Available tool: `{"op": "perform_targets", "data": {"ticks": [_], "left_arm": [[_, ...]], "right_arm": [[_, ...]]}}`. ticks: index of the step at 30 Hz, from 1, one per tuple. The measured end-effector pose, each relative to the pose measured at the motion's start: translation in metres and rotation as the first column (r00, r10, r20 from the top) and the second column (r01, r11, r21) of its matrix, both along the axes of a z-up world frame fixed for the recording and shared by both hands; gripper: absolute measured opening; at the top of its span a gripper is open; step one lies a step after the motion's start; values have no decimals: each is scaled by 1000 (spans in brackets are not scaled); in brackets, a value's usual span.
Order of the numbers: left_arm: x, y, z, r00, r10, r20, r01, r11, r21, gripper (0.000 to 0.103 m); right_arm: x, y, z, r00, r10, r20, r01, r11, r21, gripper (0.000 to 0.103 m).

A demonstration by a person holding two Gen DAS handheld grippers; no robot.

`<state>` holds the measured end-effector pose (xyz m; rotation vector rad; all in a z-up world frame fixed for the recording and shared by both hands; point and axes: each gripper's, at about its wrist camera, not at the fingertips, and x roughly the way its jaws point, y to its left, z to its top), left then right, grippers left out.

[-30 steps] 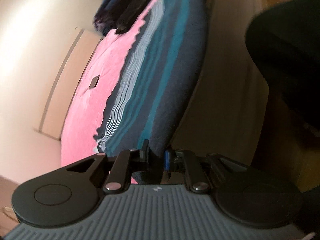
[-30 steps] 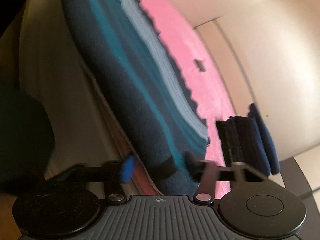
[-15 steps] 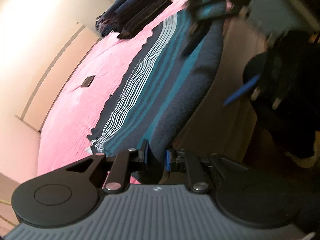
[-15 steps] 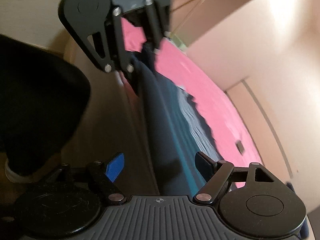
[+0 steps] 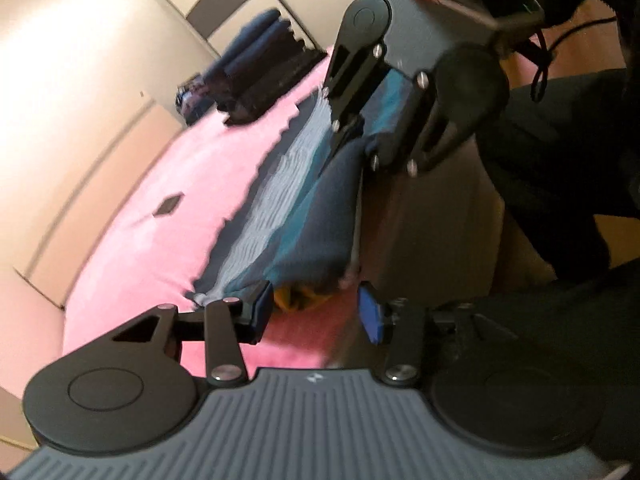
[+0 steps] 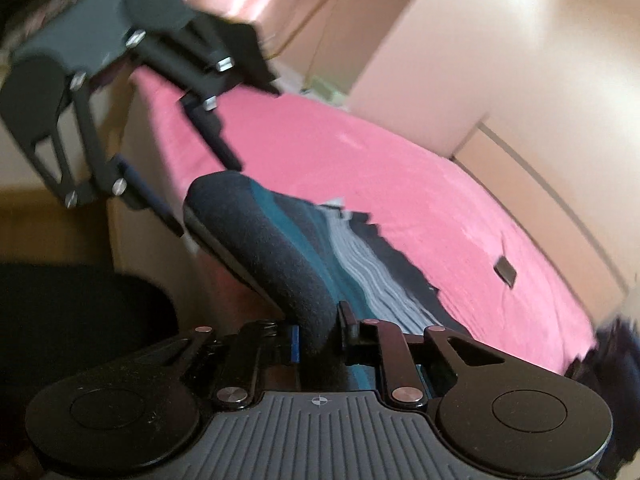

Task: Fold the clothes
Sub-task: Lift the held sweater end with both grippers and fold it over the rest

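Observation:
A striped garment (image 5: 304, 216) in navy, teal and pale grey lies along the edge of the pink bed (image 5: 192, 184). My left gripper (image 5: 316, 312) is open just short of its near end, with nothing between the blue pads. The right gripper (image 5: 360, 144) shows at the garment's far end, pinching the cloth. In the right wrist view the garment (image 6: 280, 248) runs between the fingers of my right gripper (image 6: 320, 336), which is shut on its thick navy edge. The left gripper (image 6: 207, 200) hangs open over the far tip there.
A stack of folded dark clothes (image 5: 256, 68) sits at the far end of the bed, at the right edge (image 6: 616, 344) in the other view. A small dark tag (image 5: 168, 205) lies on the pink cover. The person's dark clothing (image 5: 560, 160) fills the right side beside the bed's beige side (image 5: 432, 232).
My left gripper, shut on the garment's end half a second ago, has opened and let go. The right gripper, open then, has shut on the other end.

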<state>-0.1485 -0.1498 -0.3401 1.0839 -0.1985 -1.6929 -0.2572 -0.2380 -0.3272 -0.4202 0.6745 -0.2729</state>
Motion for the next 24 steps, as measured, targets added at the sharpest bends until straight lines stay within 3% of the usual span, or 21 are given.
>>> {"op": "perform_targets", "data": {"ticks": [3, 8, 11, 17, 19, 21, 24], "left_arm": [[18, -10, -3, 999, 6, 50, -5, 1000, -25, 56], [46, -49, -31, 980, 22, 197, -21, 1000, -8, 59], [53, -74, -41, 970, -37, 241, 31, 999, 27, 59], [56, -106, -53, 918, -171, 359, 163, 985, 51, 59], [56, -112, -57, 901, -204, 384, 189, 979, 76, 54], [55, -118, -59, 890, -233, 391, 207, 972, 108, 23], [53, -125, -53, 901, -197, 387, 182, 980, 75, 16]], "right_arm": [[7, -7, 15, 1000, -20, 22, 19, 999, 39, 16], [9, -9, 20, 999, -26, 21, 25, 997, 68, 16], [6, -3, 22, 1000, -26, 12, 25, 997, 67, 16], [-11, 13, 25, 1000, -28, 9, 27, 998, 64, 16], [-11, 9, 19, 1000, -23, 7, 22, 997, 71, 16], [-11, 5, 14, 1000, -18, 10, 17, 997, 78, 16], [-15, 0, 14, 998, -34, 47, 29, 996, 88, 16]]}}
